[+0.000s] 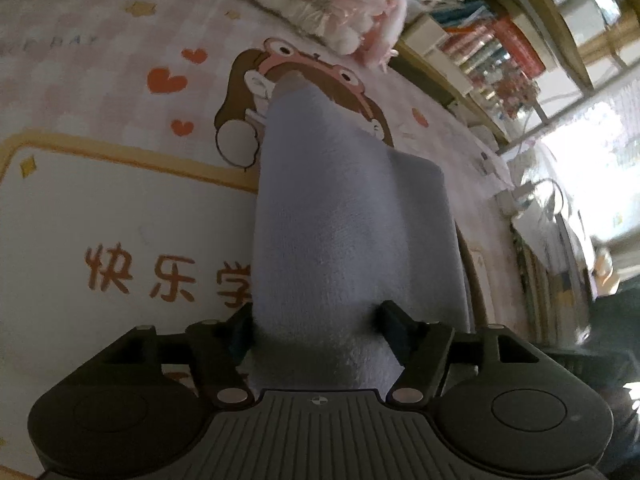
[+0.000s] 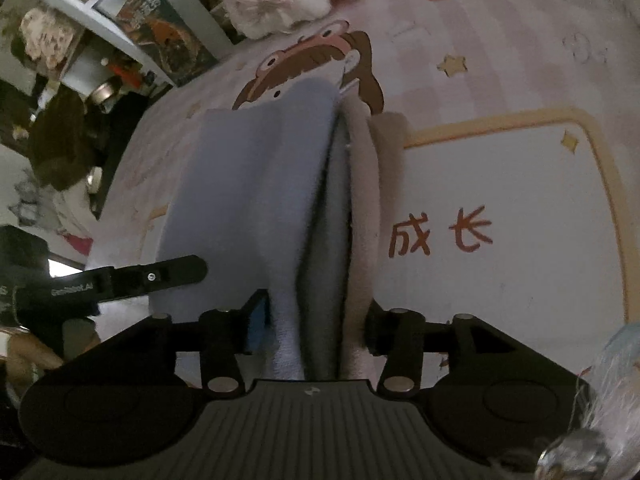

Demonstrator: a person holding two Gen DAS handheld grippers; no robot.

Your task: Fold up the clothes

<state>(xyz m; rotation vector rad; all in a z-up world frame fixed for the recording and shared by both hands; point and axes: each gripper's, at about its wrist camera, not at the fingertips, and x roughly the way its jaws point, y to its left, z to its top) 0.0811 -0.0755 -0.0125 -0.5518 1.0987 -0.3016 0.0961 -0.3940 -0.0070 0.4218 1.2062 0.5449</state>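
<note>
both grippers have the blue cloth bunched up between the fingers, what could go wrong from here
1. The right gripper holds several layers of the blue cloth with a beige layer beside them; one layer may slip out and spoil the fold.
2. The left gripper pinches a thick bunch, so the edges may land uneven on the printed mat.
3. The plush toy lies close behind; a forward swing may catch it.

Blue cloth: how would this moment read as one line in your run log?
step: folding | left gripper: shut on blue cloth | right gripper: shut on blue cloth | surface: cartoon mat
</note>
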